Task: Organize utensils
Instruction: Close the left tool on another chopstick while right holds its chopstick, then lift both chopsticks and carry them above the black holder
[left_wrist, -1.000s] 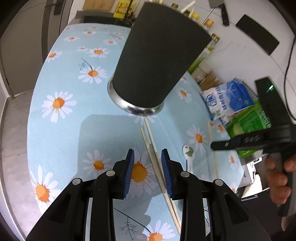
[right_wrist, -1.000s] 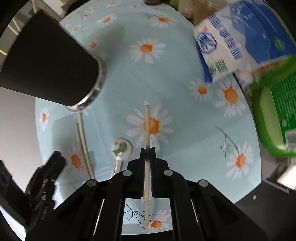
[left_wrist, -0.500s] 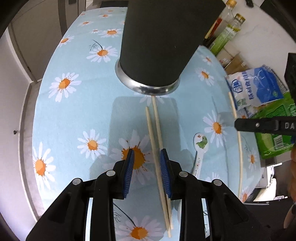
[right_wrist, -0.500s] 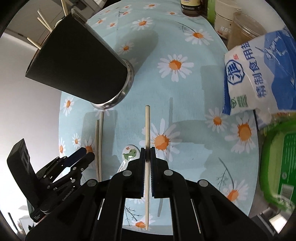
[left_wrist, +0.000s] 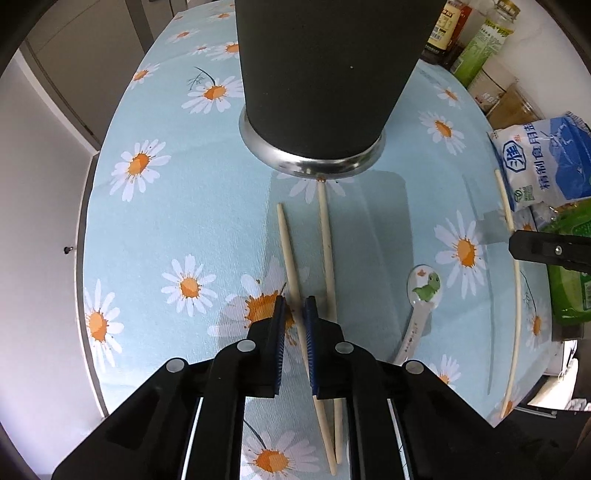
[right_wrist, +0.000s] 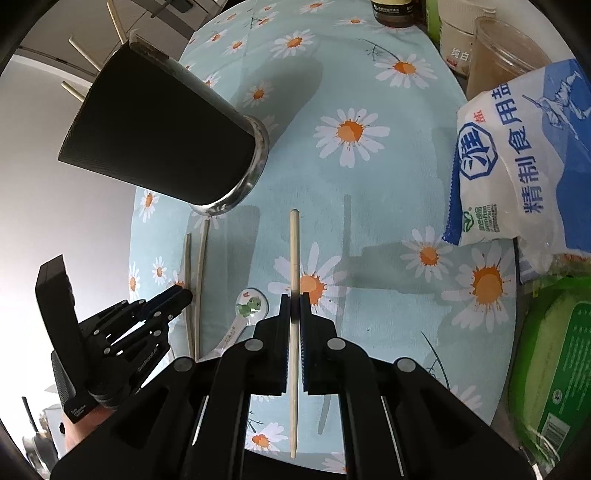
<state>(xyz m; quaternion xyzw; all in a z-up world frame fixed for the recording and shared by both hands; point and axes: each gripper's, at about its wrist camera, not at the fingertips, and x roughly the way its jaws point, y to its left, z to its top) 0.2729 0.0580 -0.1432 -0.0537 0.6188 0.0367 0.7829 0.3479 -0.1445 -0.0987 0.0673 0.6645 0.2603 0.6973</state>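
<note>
Roughly midway, going by the layout. Nearest: right tongs (right_wrist: 294, 306) clamped on one chopstick (right_wrist: 294, 258), held off the daisy-print tabletop (right_wrist: 369, 184) and pointing ahead, not yet over the holder. Left tongs (left_wrist: 294, 310) low over the cloth, narrowly apart, straddling the left stick of a loose pair of chopsticks (left_wrist: 325, 258); can't tell whether the pads actually touch it, but not gripped yet by the look of it. Just right of that pair, a little ceramic spoon (left_wrist: 421, 299) with a green dino print, lying flat and untouched. Beyond all that, the black utensil holder (right_wrist: 166, 136) standing upright, with a few sticks (right_wrist: 79, 50) already poking out of its top, so some sorting looks done. Still left, probably: drop in the held stick, lift the two on the cloth, then the spoon. Off to the far right, a salt bag (right_wrist: 517, 147) and a green pack (right_wrist: 554, 350), not part of the job.
</note>
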